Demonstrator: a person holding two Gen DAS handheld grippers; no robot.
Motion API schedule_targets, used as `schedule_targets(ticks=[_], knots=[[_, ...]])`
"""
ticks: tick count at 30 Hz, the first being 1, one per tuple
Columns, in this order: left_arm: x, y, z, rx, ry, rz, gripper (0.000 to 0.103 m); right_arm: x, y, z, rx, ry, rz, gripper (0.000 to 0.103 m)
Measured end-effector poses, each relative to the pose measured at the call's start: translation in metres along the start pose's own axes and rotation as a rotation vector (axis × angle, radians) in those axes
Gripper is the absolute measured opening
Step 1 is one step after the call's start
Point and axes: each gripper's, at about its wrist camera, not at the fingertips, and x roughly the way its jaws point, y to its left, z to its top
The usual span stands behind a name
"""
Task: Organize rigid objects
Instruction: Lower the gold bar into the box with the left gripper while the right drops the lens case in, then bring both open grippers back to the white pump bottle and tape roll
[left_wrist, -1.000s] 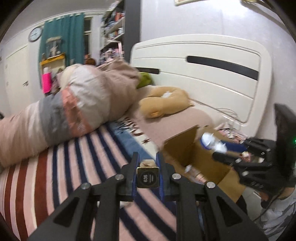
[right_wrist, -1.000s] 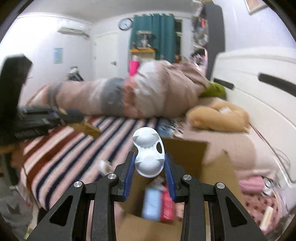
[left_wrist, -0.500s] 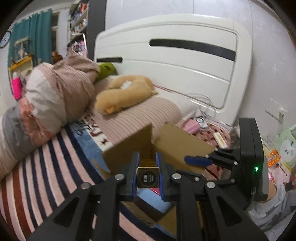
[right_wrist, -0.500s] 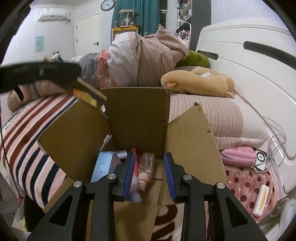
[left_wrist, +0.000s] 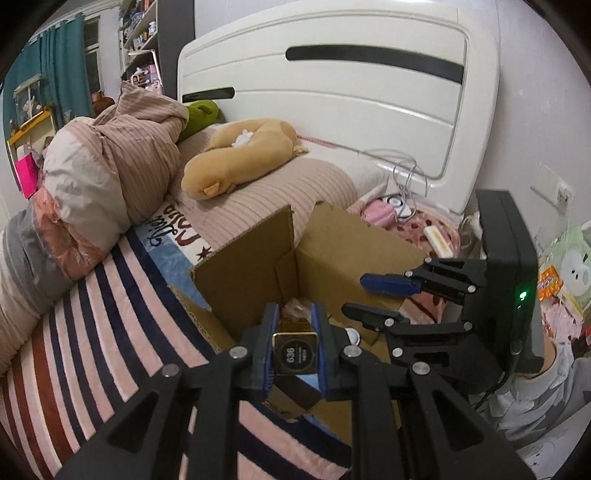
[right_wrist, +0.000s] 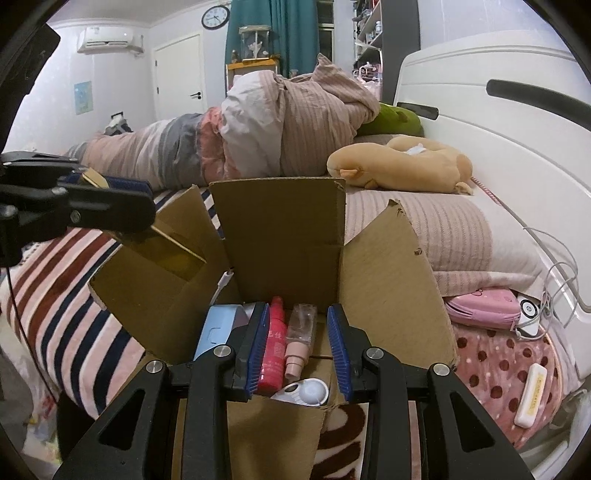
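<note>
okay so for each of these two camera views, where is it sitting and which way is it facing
Left wrist: on the left gripper, shut on a gold square-capped bottle, facing the white headboard over the open brown cardboard box; the open right gripper shows.
Right wrist: on the right gripper, looking down the bed past the box at the striped duvet; the left gripper shows at left.
Shared: box, tan plush toy.

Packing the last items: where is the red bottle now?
In the right wrist view, the red bottle lies inside the cardboard box, between a blue carton and a pink bottle.
</note>
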Motion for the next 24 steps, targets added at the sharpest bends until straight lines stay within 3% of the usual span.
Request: schedule_targets(ticks=[14, 17, 21, 24], knots=[[0.011, 0.004, 0.001, -0.002, 0.029, 0.051, 0.018, -0.005, -0.003, 0.003, 0.008, -0.019, 0.001, 0.032], [0.007, 0.004, 0.001, -0.006, 0.016, 0.053, 0.025, -0.006, -0.002, 0.003, 0.008, -0.021, 0.002, 0.032], [-0.003, 0.010, 0.000, -0.039, -0.023, 0.066, 0.047, -0.007, -0.002, 0.004, 0.002, -0.021, -0.001, 0.032], [-0.015, 0.018, -0.002, -0.067, -0.060, 0.067, 0.053, -0.009, 0.002, 0.008, -0.005, -0.020, -0.012, 0.032]])
